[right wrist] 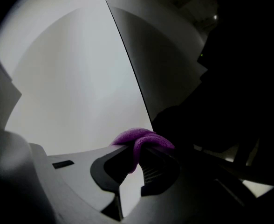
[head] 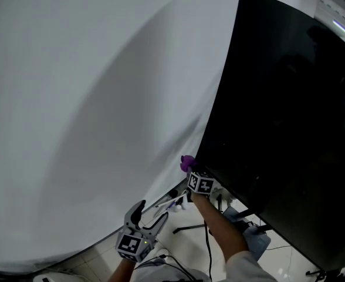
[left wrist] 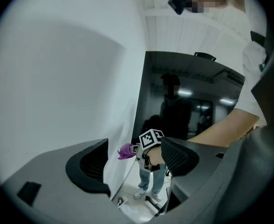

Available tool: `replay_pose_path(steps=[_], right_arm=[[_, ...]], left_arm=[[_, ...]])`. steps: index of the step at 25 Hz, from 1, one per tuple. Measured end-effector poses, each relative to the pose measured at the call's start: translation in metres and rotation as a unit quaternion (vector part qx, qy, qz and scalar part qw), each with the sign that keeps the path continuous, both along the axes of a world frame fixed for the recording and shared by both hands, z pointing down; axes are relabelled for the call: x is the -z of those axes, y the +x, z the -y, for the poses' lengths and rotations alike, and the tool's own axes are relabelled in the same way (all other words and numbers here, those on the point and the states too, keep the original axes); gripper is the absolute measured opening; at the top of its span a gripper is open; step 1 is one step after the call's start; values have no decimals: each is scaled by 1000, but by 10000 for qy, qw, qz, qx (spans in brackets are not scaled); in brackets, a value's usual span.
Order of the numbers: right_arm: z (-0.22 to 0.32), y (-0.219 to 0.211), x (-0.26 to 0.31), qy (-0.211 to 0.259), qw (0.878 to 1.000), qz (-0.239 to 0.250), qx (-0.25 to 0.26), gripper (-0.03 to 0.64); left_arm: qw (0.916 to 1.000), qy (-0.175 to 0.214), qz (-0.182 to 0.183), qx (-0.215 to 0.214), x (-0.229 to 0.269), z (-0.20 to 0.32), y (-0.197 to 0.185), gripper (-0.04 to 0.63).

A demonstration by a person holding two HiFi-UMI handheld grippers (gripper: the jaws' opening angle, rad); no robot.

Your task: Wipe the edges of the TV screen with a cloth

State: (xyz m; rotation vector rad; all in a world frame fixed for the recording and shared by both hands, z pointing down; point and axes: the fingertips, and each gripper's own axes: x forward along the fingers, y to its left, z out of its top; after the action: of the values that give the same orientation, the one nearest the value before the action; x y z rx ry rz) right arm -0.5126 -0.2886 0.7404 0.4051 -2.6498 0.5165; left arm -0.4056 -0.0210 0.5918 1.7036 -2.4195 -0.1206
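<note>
A large black TV screen (head: 290, 116) hangs against a white wall. My right gripper (head: 191, 170) is shut on a purple cloth (head: 187, 162) and holds it at the screen's left edge, low down by the bottom corner. In the right gripper view the cloth (right wrist: 139, 143) bulges out between the jaws beside the dark screen edge (right wrist: 132, 73). My left gripper (head: 148, 216) stands open lower down and to the left, with nothing between its jaws. The left gripper view looks past its own fingers at the right gripper (left wrist: 136, 152), its cloth (left wrist: 126, 151) and the screen (left wrist: 193, 101).
The white wall (head: 90, 98) fills the left. Below the TV, stand legs (head: 190, 227) and cables (head: 209, 245) lie on the pale floor. The person's forearm (head: 228, 237) reaches up to the right gripper. A second person's legs (left wrist: 151, 183) stand under the screen.
</note>
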Motion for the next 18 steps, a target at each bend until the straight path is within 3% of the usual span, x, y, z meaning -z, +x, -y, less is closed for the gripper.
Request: replay_pose_path(steps=[5, 9, 18], right_arm=[[3, -33, 59, 261, 9978, 605, -53, 46], [4, -29, 95, 156, 9946, 972, -336, 44], [1, -28, 177, 394, 9869, 1520, -360, 44]], left_arm=[[9999, 86, -52, 117, 8, -10, -12, 341], [9997, 202, -109, 73, 8, -9, -14, 341], [9991, 375, -17, -197, 18, -10, 0, 341]])
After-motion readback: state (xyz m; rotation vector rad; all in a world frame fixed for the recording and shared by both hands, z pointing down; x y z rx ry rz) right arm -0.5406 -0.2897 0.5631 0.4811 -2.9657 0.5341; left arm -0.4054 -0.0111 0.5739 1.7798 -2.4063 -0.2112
